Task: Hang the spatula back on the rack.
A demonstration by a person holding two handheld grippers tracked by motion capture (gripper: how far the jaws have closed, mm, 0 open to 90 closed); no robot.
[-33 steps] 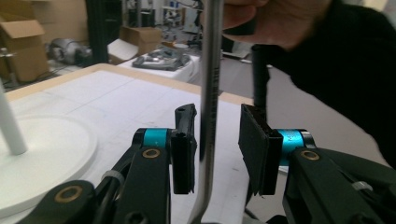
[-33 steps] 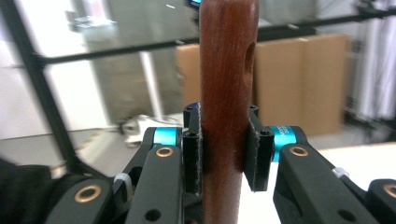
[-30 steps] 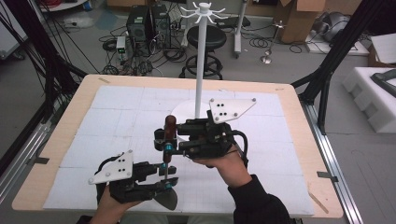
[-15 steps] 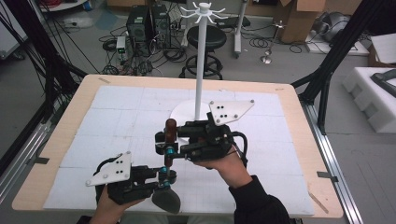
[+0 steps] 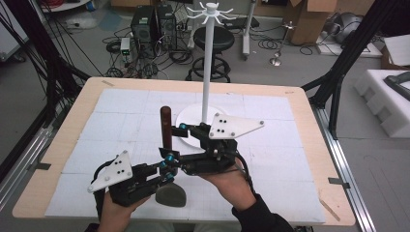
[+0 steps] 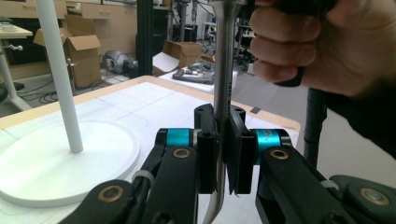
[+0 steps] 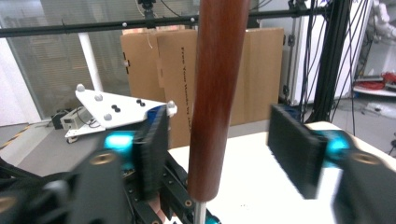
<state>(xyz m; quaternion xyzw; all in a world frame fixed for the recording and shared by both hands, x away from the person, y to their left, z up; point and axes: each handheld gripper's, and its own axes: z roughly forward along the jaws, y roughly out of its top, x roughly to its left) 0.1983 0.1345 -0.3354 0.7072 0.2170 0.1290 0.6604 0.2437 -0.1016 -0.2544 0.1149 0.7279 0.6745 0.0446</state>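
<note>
Our left claw [image 6: 223,154] is clenched on the metal shank of the spatula [image 5: 170,193], which stands upright at lower centre. Its brown wooden handle [image 7: 217,98] rises between the pads of our right claw [image 7: 233,149], whose jaws have just been closing without touching it.

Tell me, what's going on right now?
Left gripper shut on spatula shaft. Right gripper closing, pads clear of handle. White stand close behind.

Both grippers are black, with turquoise collars and brass screws at the jaw joints. The left gripper [image 5: 167,166] and right gripper [image 5: 175,143] each carry a grey three-cornered plate (dotted with small markers). The right hand [image 5: 227,176] wears a dark sleeve.
</note>
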